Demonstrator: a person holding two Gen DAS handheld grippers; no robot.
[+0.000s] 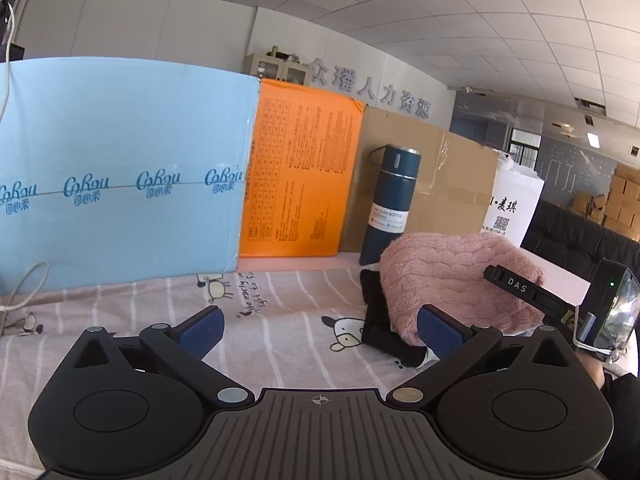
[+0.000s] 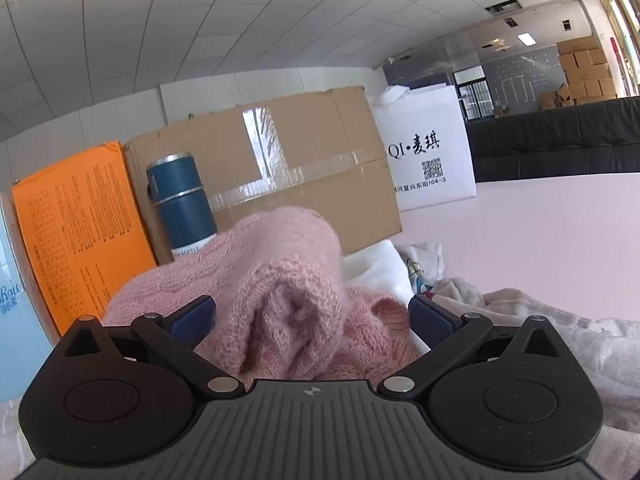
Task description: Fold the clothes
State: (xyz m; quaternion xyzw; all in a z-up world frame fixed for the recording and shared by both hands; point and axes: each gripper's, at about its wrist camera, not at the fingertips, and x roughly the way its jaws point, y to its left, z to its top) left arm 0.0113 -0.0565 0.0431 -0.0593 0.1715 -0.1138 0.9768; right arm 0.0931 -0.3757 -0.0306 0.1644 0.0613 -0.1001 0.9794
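Left gripper: the left gripper (image 1: 320, 330) hangs over a pink striped sheet (image 1: 280, 304) printed with cartoon cows, its blue-padded jaws spread wide and nothing between them.
Right gripper: the right gripper (image 2: 312, 322) has its jaws wide apart on either side of a pink knitted sweater (image 2: 288, 280); the blue pads stand clear of the wool and do not press on it. In the left wrist view the same tool shows at the right edge (image 1: 520, 288), one black finger marked DAS lying against the bundle.
Sweater: folded into a plump bundle, it rests on the sheet on top of a black garment (image 1: 380, 320), whose edge pokes out below and to the left. From the left wrist view the pink knitted sweater (image 1: 452, 280) sits to the right of the open jaws, not within them.
Behind the bundle: a dark blue vacuum bottle (image 1: 390, 204) stands upright, just behind the sweater.
Backdrop: a light blue carton (image 1: 120, 184), an orange box (image 1: 300, 176), a taped cardboard box (image 2: 304, 160) and a white shopping bag (image 2: 428, 148) line the far side in a row.
Right of the sweater: white cloth (image 2: 376, 268) and a pale crumpled garment (image 2: 560, 320) lie in a loose heap.
Person: a bit of a hand (image 1: 596, 372) shows at the right edge of the left wrist view, below the right gripper.
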